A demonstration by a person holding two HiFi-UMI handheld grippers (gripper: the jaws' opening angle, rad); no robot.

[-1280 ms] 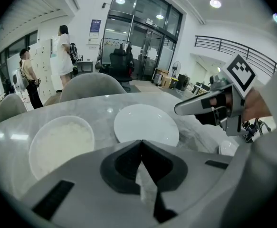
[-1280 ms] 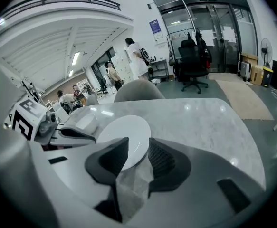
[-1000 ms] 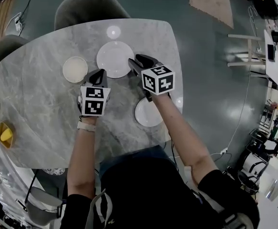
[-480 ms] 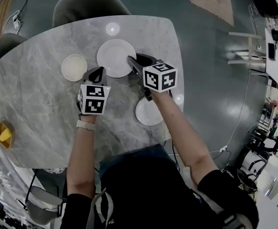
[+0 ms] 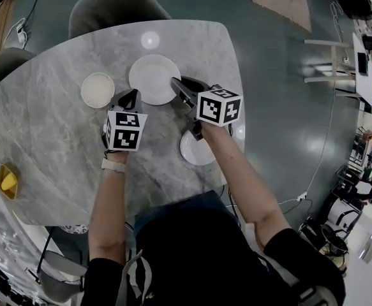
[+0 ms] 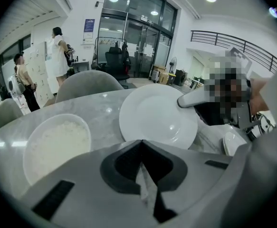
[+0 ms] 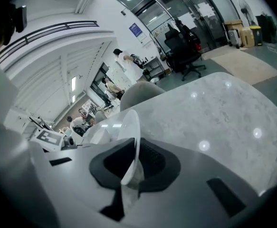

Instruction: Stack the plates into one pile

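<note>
Right claw [image 5: 178,87] first — its jaws are closing on the near rim of the big plate [image 5: 148,76], and the edge stands between them. Left claw [image 5: 129,97] hangs just beside that plate, jaws pressed together on nothing. By my reckoning no stacking is done yet. The big plate, the shallow dish [image 5: 97,90] to its left and the small plate [image 5: 195,152] by my right wrist all lie apart on the table [image 5: 58,145] — the whole pile is left to build.
</note>
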